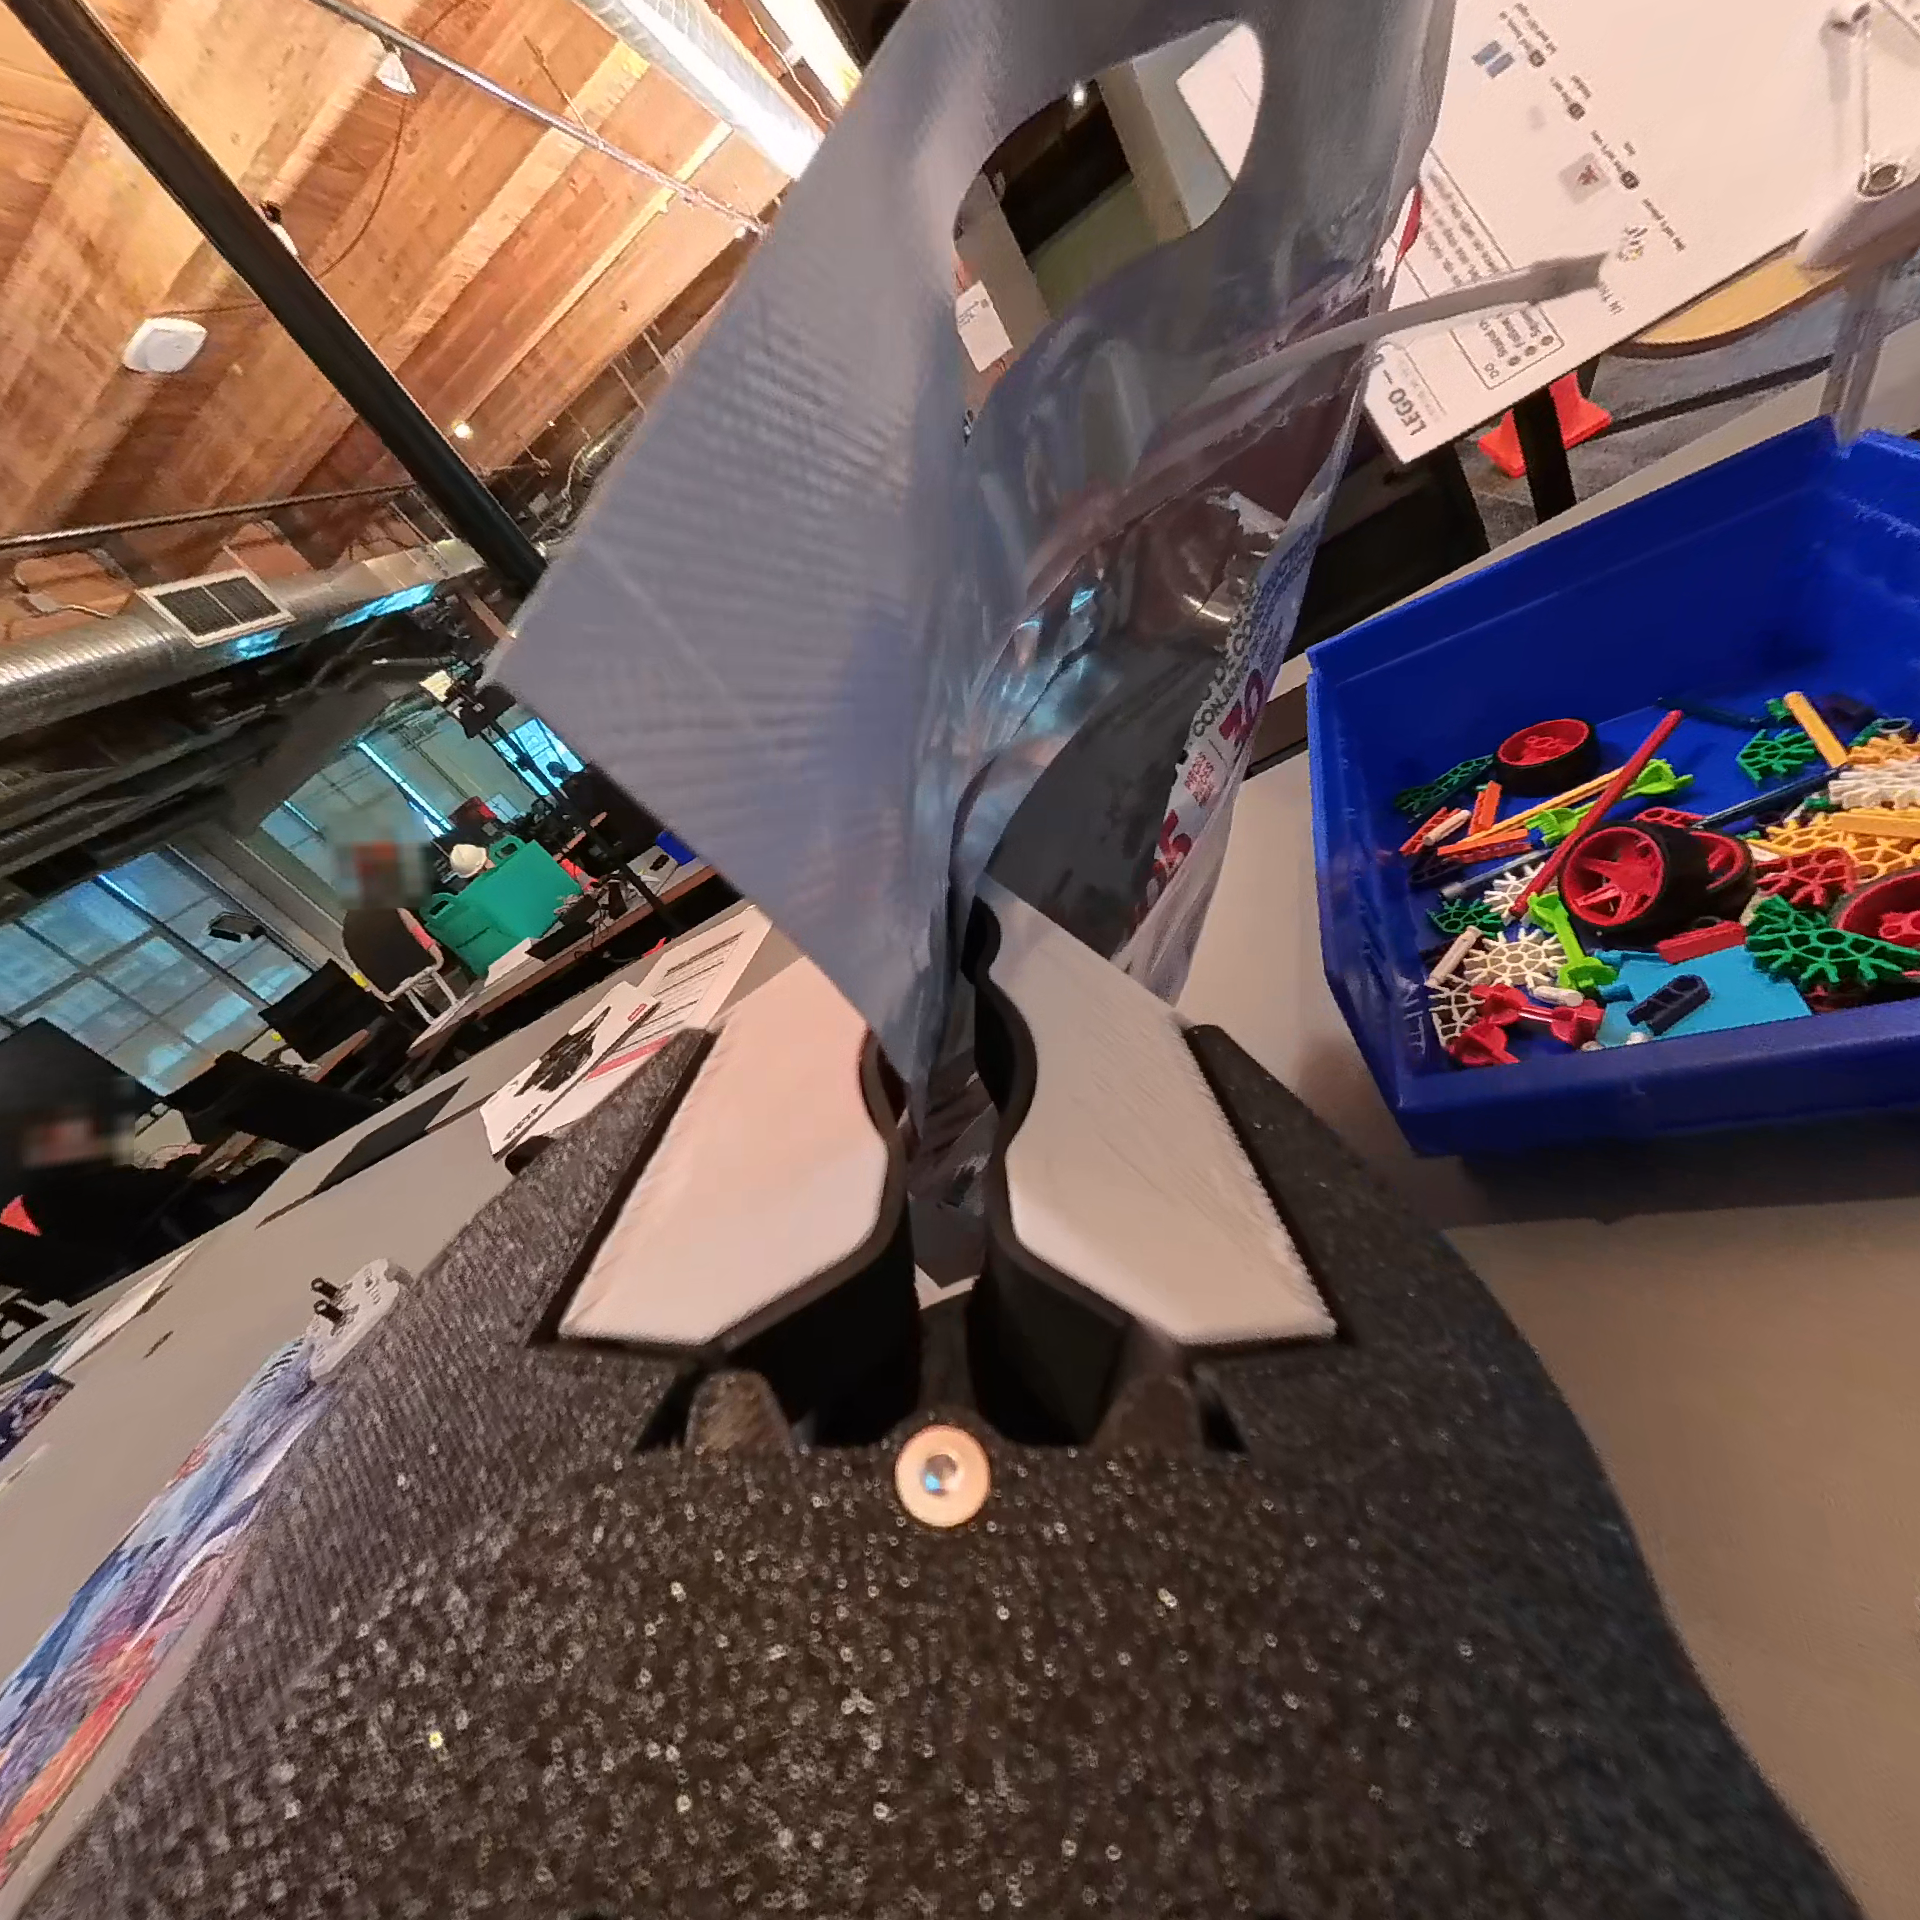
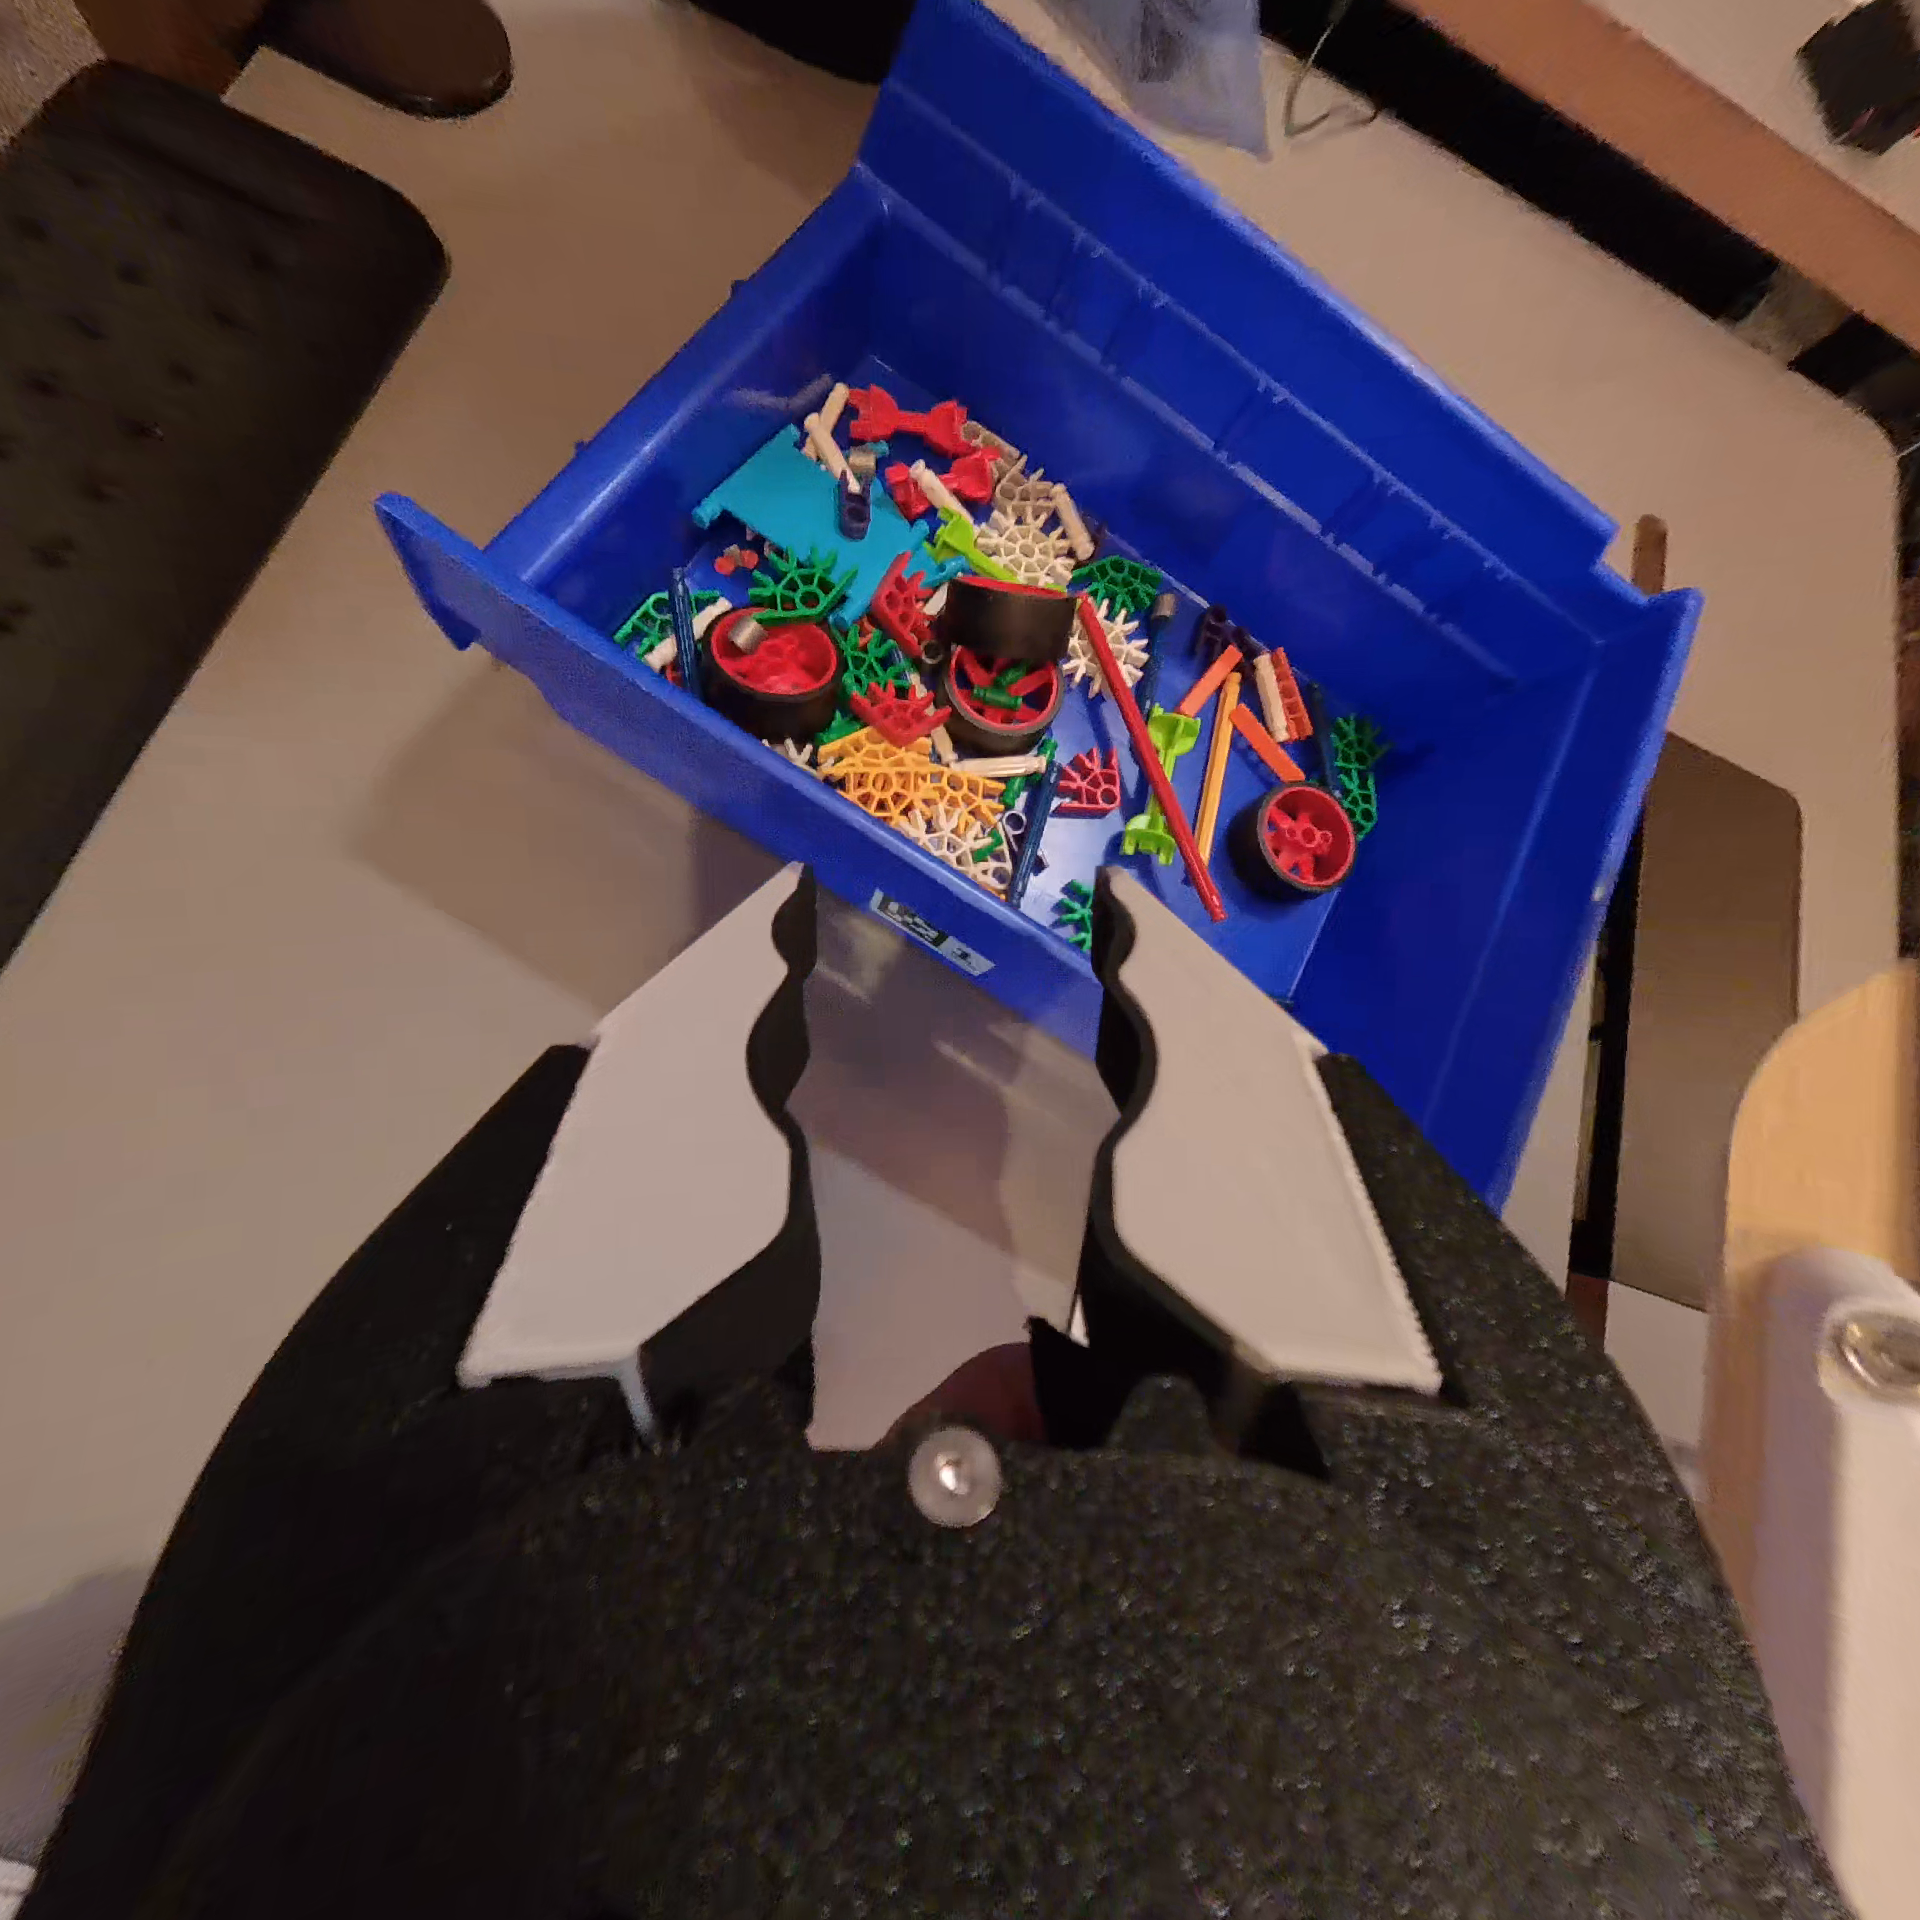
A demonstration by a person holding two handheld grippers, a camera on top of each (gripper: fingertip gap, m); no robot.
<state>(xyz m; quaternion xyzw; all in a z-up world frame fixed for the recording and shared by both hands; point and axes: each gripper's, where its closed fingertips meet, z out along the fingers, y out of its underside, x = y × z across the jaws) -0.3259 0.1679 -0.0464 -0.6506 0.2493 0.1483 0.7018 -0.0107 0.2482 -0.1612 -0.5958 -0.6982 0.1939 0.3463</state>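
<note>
Two grippers: left gripper (image 1: 940,1049) pinched tight on the lower edge of a blue-grey plastic bag (image 1: 831,540), so handle cutout and mouth stand upward, clear of the table (image 1: 1662,1403); right gripper (image 2: 951,904) spread wide, gripping nothing, poised just above the near wall of a blue bin (image 2: 1143,312); farther in, loose toy construction pieces (image 2: 935,665) heaped on the bin floor

The left gripper (image 1: 940,1049) is clamped on the lower edge of a grey-blue plastic bag (image 1: 831,499) with a cut-out handle, which rises ahead of it. To its right sits a blue bin (image 1: 1558,1101) of colourful construction-toy pieces (image 1: 1683,883).
</note>
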